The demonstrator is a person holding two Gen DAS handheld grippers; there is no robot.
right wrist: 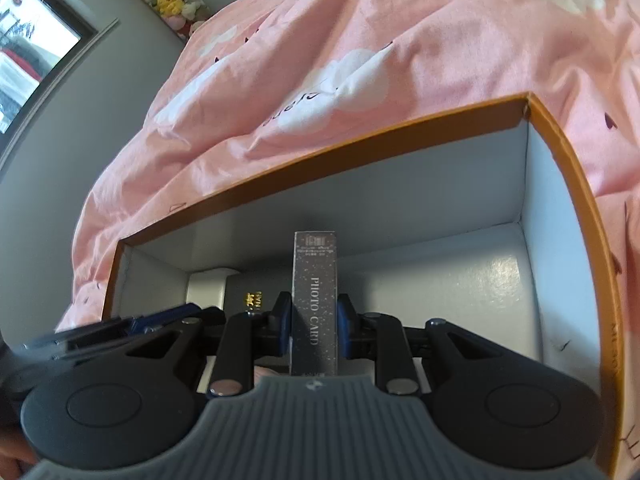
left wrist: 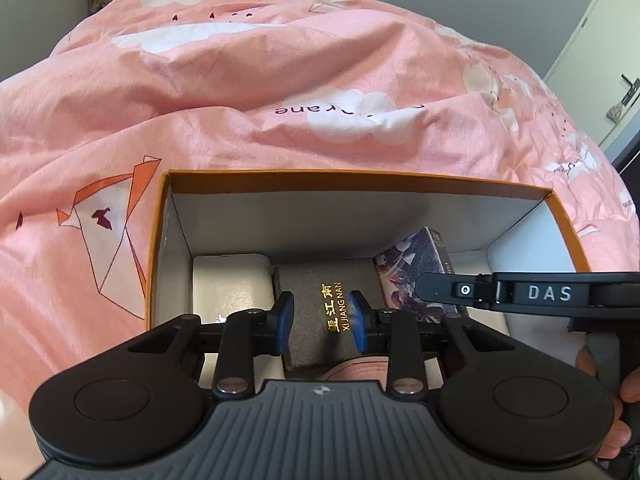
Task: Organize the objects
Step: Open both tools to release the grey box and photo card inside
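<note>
Orange-rimmed box (left wrist: 360, 181) with white inner walls sits open on a pink quilt (left wrist: 240, 92), and three things stand inside it, all crowded toward its left end. A cream box (left wrist: 224, 284) stands in the left corner against the left wall. Just beside it is a dark grey box (left wrist: 320, 280) with gold lettering, and next comes a photo card box (right wrist: 314, 280), one of each.

The right half of the box floor (right wrist: 460, 292) is bare white card, so open room lies between the photo card box and the right wall (right wrist: 560, 240). The far wall rises well above the things inside. In the right wrist view the orange rim runs round the far and right sides with the quilt heaped up just behind it.

The left gripper (left wrist: 320, 318) hangs over the dark grey box with its blue pads (left wrist: 285, 316) part spread. Both pads appear over the top face and the gold lettering shows between them; whether they touch the box cannot be told.

The right gripper (right wrist: 314, 330) is pinched onto the photo card box, a pad against each broad face, with the narrow lettered edge toward the camera. The box stands upright and leans slightly in the left wrist view. Whether its lower end touches the floor cannot be told. The right gripper's black arm (left wrist: 520, 292) crosses that view just beside the left gripper.
</note>
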